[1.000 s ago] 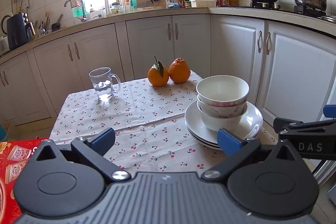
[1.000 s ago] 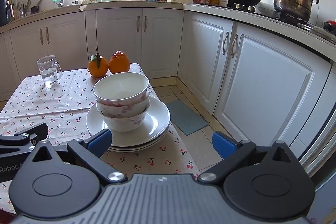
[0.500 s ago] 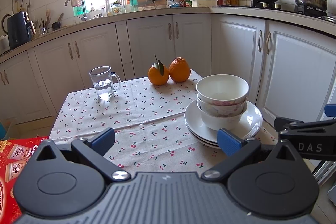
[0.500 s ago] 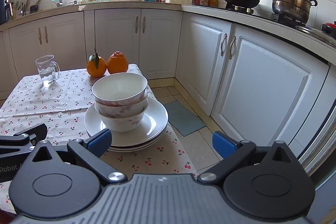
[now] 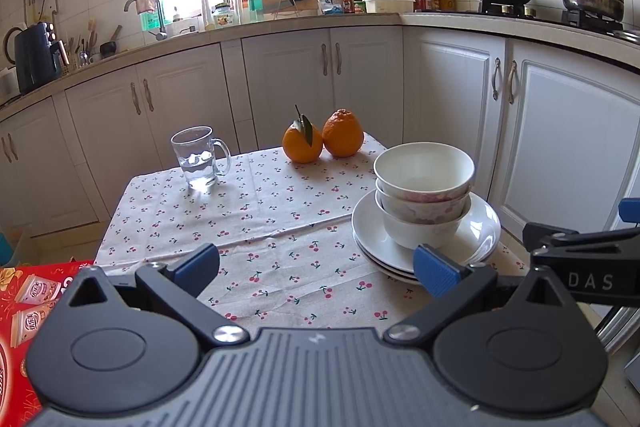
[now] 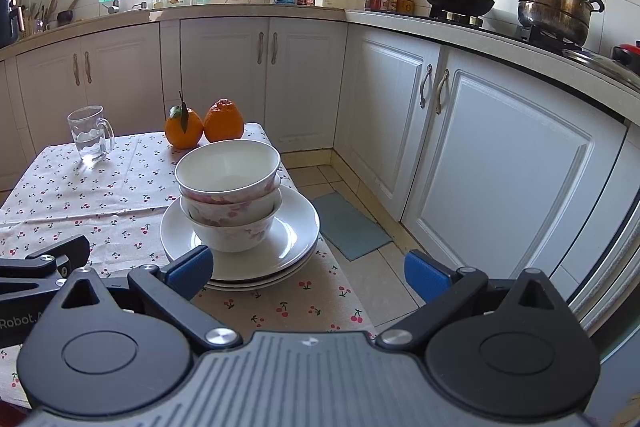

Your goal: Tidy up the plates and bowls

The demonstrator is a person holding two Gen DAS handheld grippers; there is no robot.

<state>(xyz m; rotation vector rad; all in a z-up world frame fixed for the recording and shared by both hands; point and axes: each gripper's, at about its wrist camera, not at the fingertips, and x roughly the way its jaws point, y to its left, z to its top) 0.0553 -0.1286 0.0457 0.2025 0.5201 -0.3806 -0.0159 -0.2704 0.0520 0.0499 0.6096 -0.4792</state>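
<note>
Two white bowls (image 5: pixel 424 183), the lower one (image 6: pixel 232 223) showing a pink floral pattern, sit nested on a stack of white plates (image 5: pixel 480 227) at the near right corner of a small table covered in a cherry-print cloth (image 5: pixel 256 227). The left gripper (image 5: pixel 316 265) hovers over the table's near edge with its blue-tipped fingers (image 5: pixel 434 269) spread wide and empty, the right fingertip just in front of the plates' rim. The right gripper (image 6: pixel 308 269) is likewise wide open and holds nothing, its left fingertip (image 6: pixel 190 267) before the plate stack and its right one over the tiled floor beyond the table's edge. Farther back on the cloth stand two oranges (image 5: pixel 322 141) side by side and, to their left, a glass mug (image 5: pixel 196 157) partly filled with water. White kitchen cabinets (image 6: pixel 500 155) line the walls behind.
</note>
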